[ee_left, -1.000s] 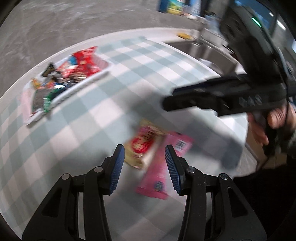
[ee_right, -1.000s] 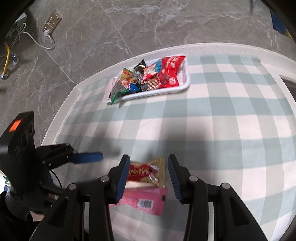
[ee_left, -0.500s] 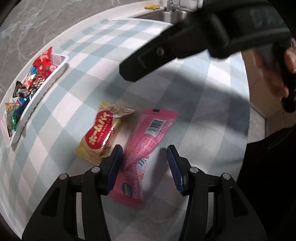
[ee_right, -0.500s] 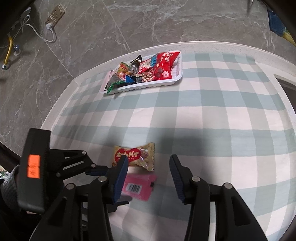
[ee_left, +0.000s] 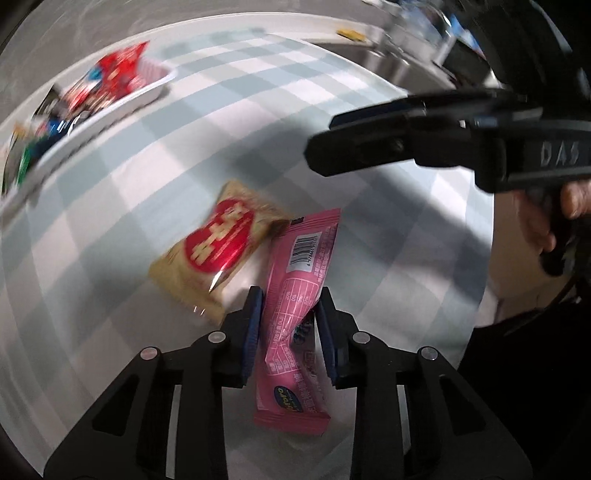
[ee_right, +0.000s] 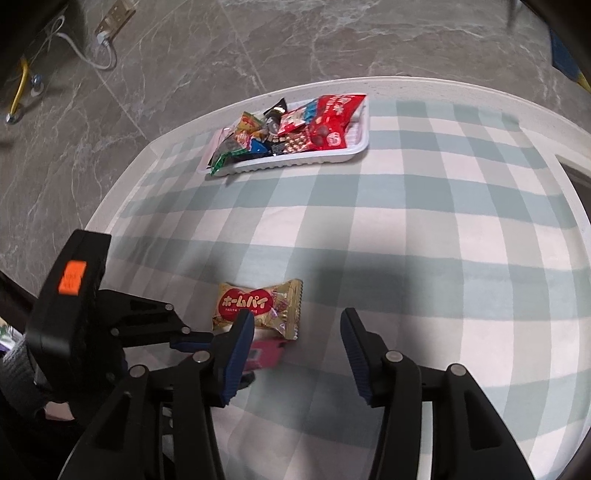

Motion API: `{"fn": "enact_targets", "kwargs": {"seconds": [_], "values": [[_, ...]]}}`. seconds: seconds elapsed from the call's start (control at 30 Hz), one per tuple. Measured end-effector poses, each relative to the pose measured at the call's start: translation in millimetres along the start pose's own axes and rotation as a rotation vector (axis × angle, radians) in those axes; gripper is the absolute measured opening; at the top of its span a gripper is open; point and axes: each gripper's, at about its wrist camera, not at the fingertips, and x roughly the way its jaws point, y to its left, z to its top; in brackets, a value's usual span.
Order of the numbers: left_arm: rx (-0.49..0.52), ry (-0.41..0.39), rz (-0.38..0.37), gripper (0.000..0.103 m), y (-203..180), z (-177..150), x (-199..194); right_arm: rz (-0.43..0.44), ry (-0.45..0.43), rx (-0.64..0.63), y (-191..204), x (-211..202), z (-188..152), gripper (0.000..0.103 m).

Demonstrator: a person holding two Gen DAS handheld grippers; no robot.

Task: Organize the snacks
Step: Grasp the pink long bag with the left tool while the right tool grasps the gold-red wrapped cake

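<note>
Left gripper (ee_left: 288, 328) closing on pink snack bar (ee_left: 299, 306) (lengthwise, barcode end away), right gripper (ee_right: 299, 350) opening, empty

A home kitchen or dining corner is suggested — a table (ee_right: 424, 221) is spread with a green-and-white checked cloth, and grey marble-look floor tiles (ee_right: 177, 66) are seen beyond it. A steel sink (ee_left: 388, 62) — blurred — is glimpsed past the table's far edge, and a power strip (ee_right: 110, 22) lies on the floor.

Both grippers: left gripper (ee_left: 289, 325) and right gripper (ee_right: 298, 356) black-framed, silver screws, ribbed blue pads (ee_right: 354, 354). Orange sticker (ee_right: 72, 277) at left frame edge.
</note>
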Motion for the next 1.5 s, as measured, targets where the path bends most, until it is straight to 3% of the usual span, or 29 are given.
{"fn": "enact_targets", "kwargs": {"seconds": [0.17,0.47,0.77,1.03,1.13,1.17,1.27,1.5], "values": [[-0.156,-0.027,0.007,0.026,26.8,-13.9,-13.9,-0.006,0.041,-0.153,18.7,15.6,5.8,0.055],[-0.433,-0.079,0.106,0.026,85.2,-38.1,-40.6,-0.022,0.102,-0.462,49.5,46.5,13.0,0.055],[-0.509,-0.110,0.141,0.026,98.7,-46.1,-47.6,-0.009,0.174,-0.571,63.5,79.9,26.0,0.056],[-0.489,-0.108,0.175,0.027,92.8,-41.2,-42.7,-0.006,0.201,-0.530,58.5,91.3,23.2,0.055],[-0.471,-0.105,0.186,0.027,90.3,-41.3,-42.8,-0.013,0.194,-0.510,56.3,90.3,24.3,0.047],[-0.466,-0.104,0.188,0.027,90.1,-40.8,-42.6,-0.010,0.190,-0.497,54.4,89.7,25.3,0.039],[-0.454,-0.100,0.192,0.027,89.0,-39.2,-42.0,0.028,0.191,-0.424,44.6,87.8,30.2,0.034],[-0.479,-0.109,0.164,0.026,93.2,-39.3,-43.3,0.171,0.195,-0.184,14.0,80.0,36.2,0.034]]}}
